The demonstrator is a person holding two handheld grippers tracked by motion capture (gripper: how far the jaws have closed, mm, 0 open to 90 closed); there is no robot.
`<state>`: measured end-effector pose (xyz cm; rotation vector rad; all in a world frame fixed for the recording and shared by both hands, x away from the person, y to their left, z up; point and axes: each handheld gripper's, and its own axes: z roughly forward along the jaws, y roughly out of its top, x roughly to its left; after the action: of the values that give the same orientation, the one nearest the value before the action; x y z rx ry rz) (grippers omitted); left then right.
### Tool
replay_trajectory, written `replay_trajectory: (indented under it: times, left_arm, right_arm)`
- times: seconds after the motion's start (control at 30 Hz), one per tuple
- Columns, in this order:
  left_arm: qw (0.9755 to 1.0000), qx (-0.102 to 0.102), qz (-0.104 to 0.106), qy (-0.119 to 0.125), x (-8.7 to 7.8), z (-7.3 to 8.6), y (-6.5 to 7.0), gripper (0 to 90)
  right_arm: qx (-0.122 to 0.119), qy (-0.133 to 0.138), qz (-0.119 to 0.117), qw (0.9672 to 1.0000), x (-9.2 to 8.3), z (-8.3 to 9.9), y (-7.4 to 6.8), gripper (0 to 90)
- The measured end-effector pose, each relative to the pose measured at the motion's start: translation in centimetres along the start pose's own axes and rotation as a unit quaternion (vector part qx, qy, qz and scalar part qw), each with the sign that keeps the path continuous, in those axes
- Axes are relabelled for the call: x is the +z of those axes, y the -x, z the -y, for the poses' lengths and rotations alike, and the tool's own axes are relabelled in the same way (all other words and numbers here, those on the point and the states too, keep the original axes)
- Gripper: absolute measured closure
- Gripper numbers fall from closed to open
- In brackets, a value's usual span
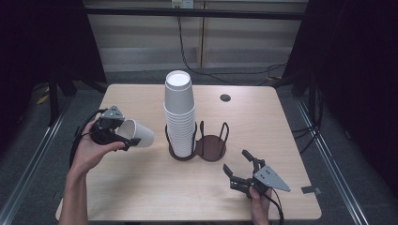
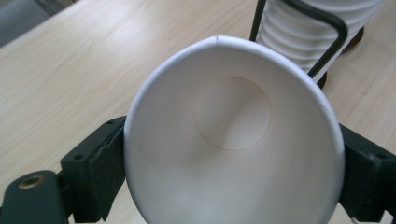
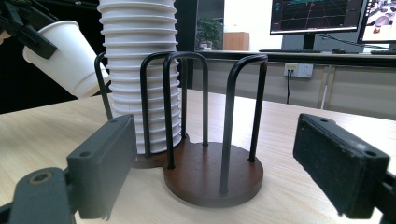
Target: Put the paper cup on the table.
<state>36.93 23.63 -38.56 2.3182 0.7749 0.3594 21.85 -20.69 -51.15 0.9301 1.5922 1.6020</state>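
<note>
Paper cup [image 1: 140, 134], white and lying on its side, is clamped at its rim between the jaws of the left hand-held gripper [image 1: 126, 139], held above the counter [image 1: 141, 187]. Just beyond its base stands the cup stack [image 1: 179, 115] in one bay of a holder [image 1: 211, 146]. The neighbouring bay, facing the wide-open, empty right hand-held gripper [image 1: 238, 168], holds nothing. One cup seems separated; placing remains.
</note>
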Motion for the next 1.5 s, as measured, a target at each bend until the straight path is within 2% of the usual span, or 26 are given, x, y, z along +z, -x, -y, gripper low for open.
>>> replay_trajectory:
  times: [0.27,0.47,0.5,0.6,0.7,0.73,0.83,0.87,0.93,1.0,1.1,1.17,1.2,1.33,1.37,1.4,1.47,1.5]
  left_arm:
    - [0.9992,-0.002,0.011,-0.037,0.9,0.0,-1.0,10.9]
    - [0.9972,0.003,0.002,-0.074,1.6,-0.2,-1.7,10.6]
    - [0.9964,0.004,0.006,-0.084,1.7,-0.3,-1.9,10.5]
    - [0.9946,0.008,0.0,-0.104,2.1,-0.3,-2.1,10.3]
    - [0.9916,0.007,-0.007,-0.129,2.6,-0.2,-2.1,10.0]
    - [0.9906,0.014,-0.008,-0.136,2.7,-0.2,-2.1,9.9]
    - [0.9915,0.006,-0.002,-0.13,3.1,0.0,-2.3,9.9]
    - [0.9897,0.011,0.001,-0.143,3.2,0.0,-2.4,9.8]
    - [0.9884,0.011,-0.007,-0.151,3.6,0.2,-2.3,9.6]
    - [0.9887,0.012,-0.004,-0.15,3.6,0.1,-2.4,9.2]
    - [0.9868,0.017,0.003,-0.161,3.7,-0.1,-2.4,9.1]
    - [0.9859,0.02,0.001,-0.166,3.9,-0.4,-2.3,8.8]
    - [0.9864,0.018,0.0,-0.163,4.1,-0.5,-2.2,8.7]
    - [0.9841,0.036,-0.002,-0.174,4.5,-1.0,-1.9,7.8]
    - [0.9842,0.034,-0.003,-0.174,4.7,-1.1,-1.9,7.7]
    - [0.9831,0.039,-0.003,-0.179,4.7,-1.2,-1.8,7.4]
    - [0.9836,0.037,-0.004,-0.177,4.9,-1.2,-1.8,7.2]
    - [0.9827,0.041,-0.005,-0.18,4.9,-1.2,-1.8,6.9]
  right_arm:
    - [0.001,0.0,-0.001,1.0,0.0,0.0,0.0,13.4]
    - [0.001,0.0,-0.002,1.0,0.0,0.0,0.0,13.5]
    - [0.001,-0.001,-0.002,1.0,0.0,0.0,0.0,13.5]
    - [0.001,0.0,-0.002,1.0,0.0,0.0,0.0,13.5]
    - [0.001,0.0,-0.004,1.0,0.0,0.0,0.0,13.5]
    - [0.001,0.0,-0.004,1.0,0.0,0.0,0.0,13.5]
    - [0.001,0.0,-0.004,1.0,0.0,0.0,0.0,13.5]
    - [0.001,0.0,-0.004,1.0,0.0,0.0,0.0,13.5]
    - [0.001,0.0,-0.004,1.0,0.0,0.0,0.0,13.5]
    - [0.001,0.0,-0.004,1.0,0.0,0.0,0.0,13.5]
    - [0.001,0.0,-0.004,1.0,0.0,0.0,0.0,13.5]
    - [0.0,0.0,-0.003,1.0,0.0,0.0,0.0,13.5]
    - [0.001,0.0,-0.004,1.0,0.0,0.0,0.0,13.5]
    - [0.001,0.001,-0.005,1.0,0.0,0.0,0.0,13.5]
    - [0.0,0.001,-0.005,1.0,0.0,0.0,0.0,13.5]
    - [0.001,0.001,-0.005,1.0,0.0,0.0,0.0,13.5]
    - [0.001,0.001,-0.006,1.0,0.0,0.0,0.0,13.5]
    - [0.001,0.0,-0.007,1.0,0.0,0.0,0.0,13.5]
